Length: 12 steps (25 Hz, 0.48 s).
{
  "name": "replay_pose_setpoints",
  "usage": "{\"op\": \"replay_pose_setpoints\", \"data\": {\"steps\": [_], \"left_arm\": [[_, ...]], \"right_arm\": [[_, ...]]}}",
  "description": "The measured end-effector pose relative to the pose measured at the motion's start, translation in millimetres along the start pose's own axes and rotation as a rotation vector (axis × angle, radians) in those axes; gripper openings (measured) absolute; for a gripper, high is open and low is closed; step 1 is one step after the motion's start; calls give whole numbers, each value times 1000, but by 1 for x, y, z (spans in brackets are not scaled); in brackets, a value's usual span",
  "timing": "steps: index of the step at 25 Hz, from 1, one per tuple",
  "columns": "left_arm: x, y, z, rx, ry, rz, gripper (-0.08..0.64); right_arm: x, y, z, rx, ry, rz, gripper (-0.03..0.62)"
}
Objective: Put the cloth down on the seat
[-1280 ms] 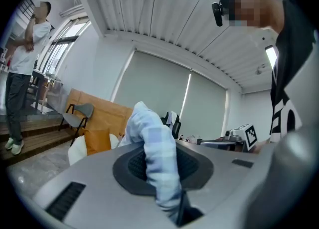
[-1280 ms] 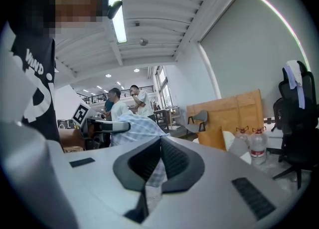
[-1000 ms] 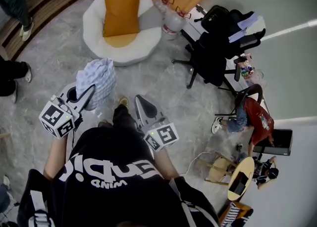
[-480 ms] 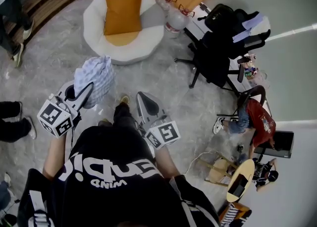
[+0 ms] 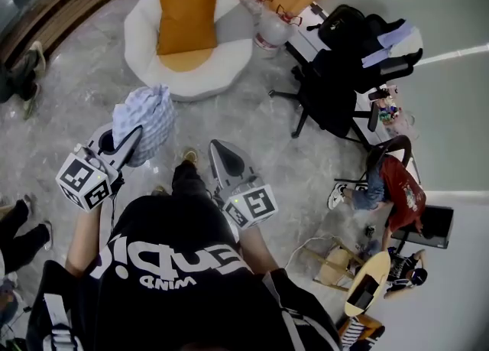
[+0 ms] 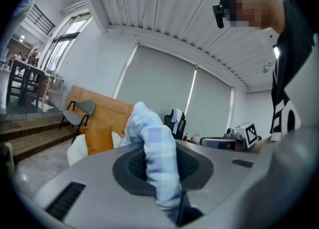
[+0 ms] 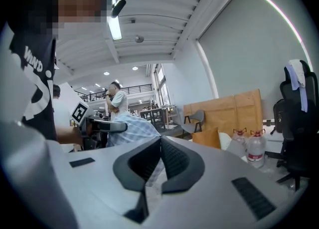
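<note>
My left gripper [image 5: 131, 141] is shut on a bunched, light blue checked cloth [image 5: 145, 115], which stands up above its tips over the grey floor. In the left gripper view the cloth [image 6: 149, 148] rises from between the pads of that gripper [image 6: 152, 173]. The seat [image 5: 221, 63] is a round white one with an orange cushion [image 5: 186, 13], farther ahead and apart from the cloth. My right gripper [image 5: 217, 151] hangs beside the left with nothing in it. Its own view shows the right gripper [image 7: 160, 141] with its tips together and the cloth [image 7: 130, 128] off to the left.
Two water bottles [image 5: 269, 32] stand right of the seat. A black office chair [image 5: 336, 82] draped with clothes is at the right, with a person in red [image 5: 395, 181] seated beyond. Wooden steps [image 5: 57, 5] and people's feet [image 5: 23, 82] lie at the left.
Both grippers and the cloth have moved a little forward with me; the hold is unchanged. The feet of the people at the left have slid down the picture.
</note>
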<state>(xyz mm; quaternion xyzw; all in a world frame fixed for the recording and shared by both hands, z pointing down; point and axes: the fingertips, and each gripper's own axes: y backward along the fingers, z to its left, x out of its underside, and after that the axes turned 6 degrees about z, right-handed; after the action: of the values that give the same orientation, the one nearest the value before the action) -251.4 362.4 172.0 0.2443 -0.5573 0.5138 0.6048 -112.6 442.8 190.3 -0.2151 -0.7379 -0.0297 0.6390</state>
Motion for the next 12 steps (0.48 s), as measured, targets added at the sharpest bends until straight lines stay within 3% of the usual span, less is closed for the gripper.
{"op": "replay_pose_setpoints", "data": {"steps": [2, 12], "left_arm": [[-17, -26, 9, -5, 6, 23, 69], [-15, -54, 27, -29, 11, 8, 69]], "right_arm": [[-9, -12, -25, 1, -14, 5, 21], [-4, -36, -60, -14, 2, 0, 21]]}}
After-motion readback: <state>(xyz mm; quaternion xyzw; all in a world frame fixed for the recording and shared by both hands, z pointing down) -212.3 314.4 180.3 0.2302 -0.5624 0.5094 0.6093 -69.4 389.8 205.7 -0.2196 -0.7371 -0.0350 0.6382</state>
